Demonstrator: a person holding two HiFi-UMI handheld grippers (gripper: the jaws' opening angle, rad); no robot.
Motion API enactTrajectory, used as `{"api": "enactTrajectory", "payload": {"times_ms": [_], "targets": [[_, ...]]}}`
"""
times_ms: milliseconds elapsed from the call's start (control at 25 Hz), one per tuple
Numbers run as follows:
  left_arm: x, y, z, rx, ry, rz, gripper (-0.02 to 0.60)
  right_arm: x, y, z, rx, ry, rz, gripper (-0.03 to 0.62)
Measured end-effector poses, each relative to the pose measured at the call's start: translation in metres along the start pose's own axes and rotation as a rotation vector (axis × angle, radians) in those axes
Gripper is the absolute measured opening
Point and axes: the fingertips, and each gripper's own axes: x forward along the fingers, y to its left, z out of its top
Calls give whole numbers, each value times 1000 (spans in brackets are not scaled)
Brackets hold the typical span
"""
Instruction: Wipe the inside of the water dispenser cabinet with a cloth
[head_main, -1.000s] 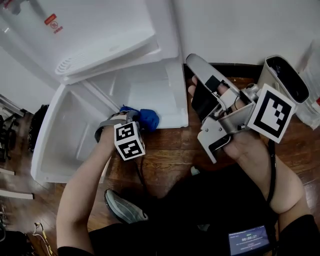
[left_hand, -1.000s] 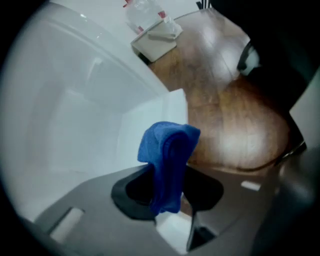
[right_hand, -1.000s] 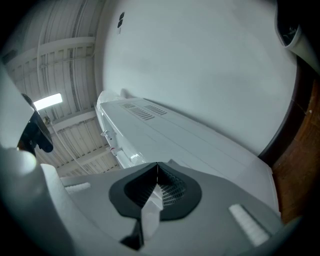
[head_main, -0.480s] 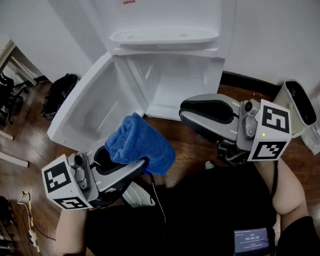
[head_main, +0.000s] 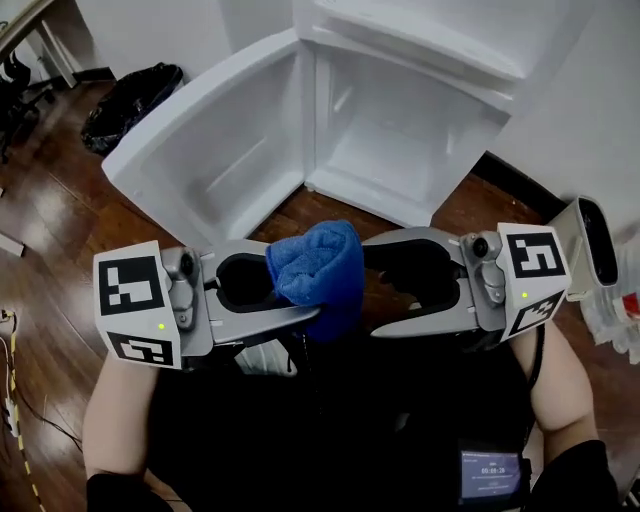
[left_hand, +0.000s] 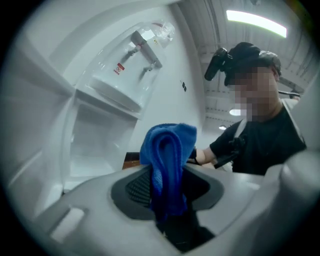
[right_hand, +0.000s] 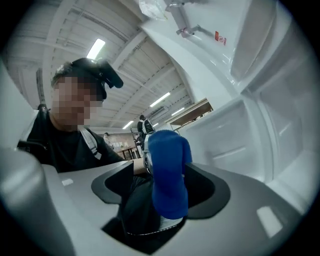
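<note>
A folded blue cloth (head_main: 316, 268) is clamped in my left gripper (head_main: 300, 287), which points right at chest height. In the left gripper view the cloth (left_hand: 167, 160) stands up between the shut jaws of the left gripper (left_hand: 167, 189). Facing it from the right, my right gripper (head_main: 370, 286) has its jaws opening wide, one above and one below the cloth's free end. The pads do not press on the cloth (right_hand: 167, 172) in the right gripper view, where the right gripper (right_hand: 162, 191) gapes around it. The white dispenser cabinet (head_main: 400, 130) stands open beyond, its door (head_main: 205, 150) swung left.
A black bag (head_main: 130, 100) lies on the wooden floor (head_main: 60, 210) at the upper left. At the right edge stands a white bin (head_main: 592, 250). Cables (head_main: 12, 400) run along the left edge. The dispenser taps (left_hand: 142, 47) show above the cabinet.
The left gripper lifted the cloth from the cabinet's foot up in front of the person and rolled over. The right gripper swung in to face it and opened its jaws.
</note>
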Motion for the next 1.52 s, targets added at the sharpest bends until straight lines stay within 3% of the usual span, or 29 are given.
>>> {"api": "enactTrajectory", "payload": {"times_ms": [240,280,400,560,640,720,840,920,1000,1080,1160,1280,1520], "targets": [[4,-7,2,-17,-13,-21,147,17,-7,-13,-1,37,-58,297],[5,-7,0,-21,-8,-19,146,18,-8,-13,-9,36,-68,230],[6,-1,-4,-49,-5,-9,147,16,-12,-14,-3,22,-89,147],[-2,16,1,-46,-28,96,206,7,-26,-5,43,-80,-150,132],[-20,30,18,5,-69,220,222,-10,-44,11,65,-187,-250,132],[-51,40,50,68,-158,389,222,-35,-78,22,58,-251,-453,132],[-118,33,109,80,-390,601,222,-74,-142,23,12,-225,-817,133],[-163,30,130,141,-496,759,222,-91,-186,24,5,-210,-989,133],[-200,38,126,226,-500,965,222,-102,-227,27,-37,-200,-1120,133],[-222,52,110,248,-471,1101,222,-110,-264,35,-115,-207,-1230,133],[-231,66,93,185,-487,1119,222,-117,-297,44,-161,-233,-1308,133],[-226,85,77,103,-482,1072,224,-123,-335,60,-183,-274,-1355,133],[-215,98,67,136,-388,993,251,-132,-384,89,-259,-254,-1388,134]]}}
